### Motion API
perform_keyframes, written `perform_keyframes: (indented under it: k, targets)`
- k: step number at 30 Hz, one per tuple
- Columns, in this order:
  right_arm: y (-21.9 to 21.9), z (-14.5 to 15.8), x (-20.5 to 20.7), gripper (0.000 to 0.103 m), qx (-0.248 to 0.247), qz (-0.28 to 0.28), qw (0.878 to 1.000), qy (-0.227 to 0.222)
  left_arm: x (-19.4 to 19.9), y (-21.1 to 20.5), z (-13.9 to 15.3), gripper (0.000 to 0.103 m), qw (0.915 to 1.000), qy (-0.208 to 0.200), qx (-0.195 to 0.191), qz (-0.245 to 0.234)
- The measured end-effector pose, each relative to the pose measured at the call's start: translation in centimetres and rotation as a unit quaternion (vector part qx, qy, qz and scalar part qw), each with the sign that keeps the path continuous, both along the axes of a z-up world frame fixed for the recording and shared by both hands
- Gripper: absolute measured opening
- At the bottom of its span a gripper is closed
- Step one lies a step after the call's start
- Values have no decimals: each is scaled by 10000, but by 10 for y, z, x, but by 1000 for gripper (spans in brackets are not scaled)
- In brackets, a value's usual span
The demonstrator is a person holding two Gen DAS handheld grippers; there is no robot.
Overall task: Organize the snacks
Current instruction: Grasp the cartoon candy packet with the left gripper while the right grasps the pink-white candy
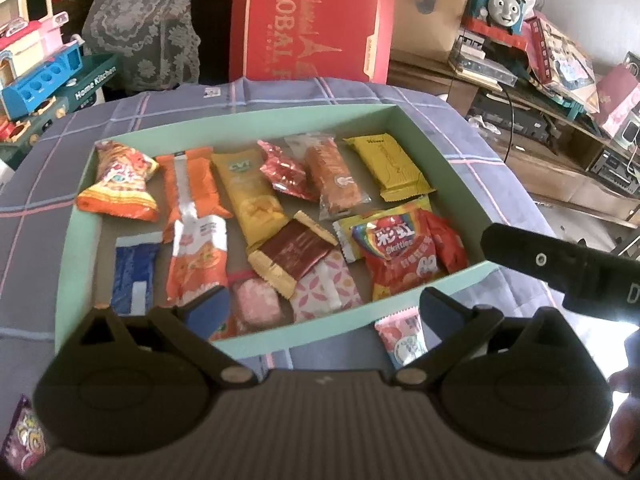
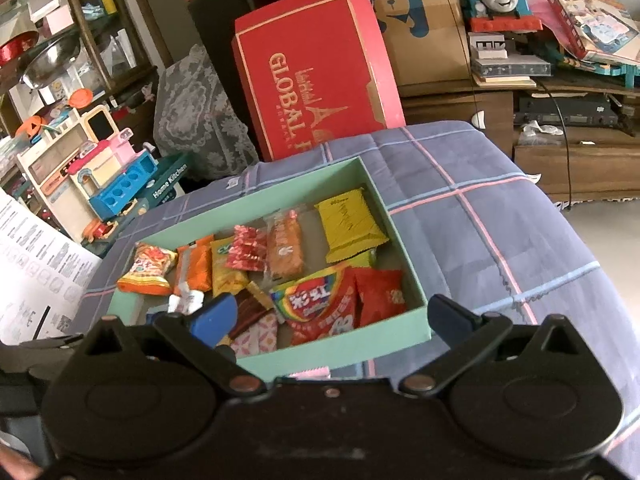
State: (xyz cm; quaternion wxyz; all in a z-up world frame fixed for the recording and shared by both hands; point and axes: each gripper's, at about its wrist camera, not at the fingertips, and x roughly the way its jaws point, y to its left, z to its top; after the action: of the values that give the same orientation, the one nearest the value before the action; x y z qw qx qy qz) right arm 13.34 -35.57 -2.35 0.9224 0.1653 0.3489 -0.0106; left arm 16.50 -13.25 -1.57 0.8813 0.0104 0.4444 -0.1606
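- Hovering with jaws spread wide and holding nothing, left gripper [image 1: 324, 312] sat over the near wall of the mint-green box [image 1: 256, 118].
- Hung likewise wide apart and empty, right gripper [image 2: 332, 318] at the same box's near right corner.
- Lay outside the box, at 5 o'clock of it and between the left fingers [image 1: 438, 308]: small pink packet [image 1: 402, 340] on the plaid cloth [image 1: 496, 168].
- Filled the box: Skittles bag [image 1: 394, 256] at 4 o'clock, yellow wafer pack [image 1: 386, 168] at 1 o'clock, blue packet [image 1: 134, 276] at 8 o'clock.
- Stood beyond at 12 o'clock: red gift box [image 1: 308, 20].
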Motion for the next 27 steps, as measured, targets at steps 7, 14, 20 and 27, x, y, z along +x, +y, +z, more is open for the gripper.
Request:
perform_keyframes:
  k: [7, 14, 20, 27]
  targets:
    - [9, -3, -20, 103, 52, -16, 9999, 127, -24, 23, -5, 103, 10000, -6, -46, 74]
    - [17, -21, -36, 103, 127, -41, 9991, 394, -44, 59, -24, 103, 9995, 115, -12, 307]
    - [28, -44, -38, 103, 237, 55, 9971, 724, -57, 93, -46, 103, 9981, 251, 35, 558]
    - [45, -66, -31, 103, 253, 252, 9938, 1050, -45, 118, -60, 103, 9938, 370, -44, 1047]
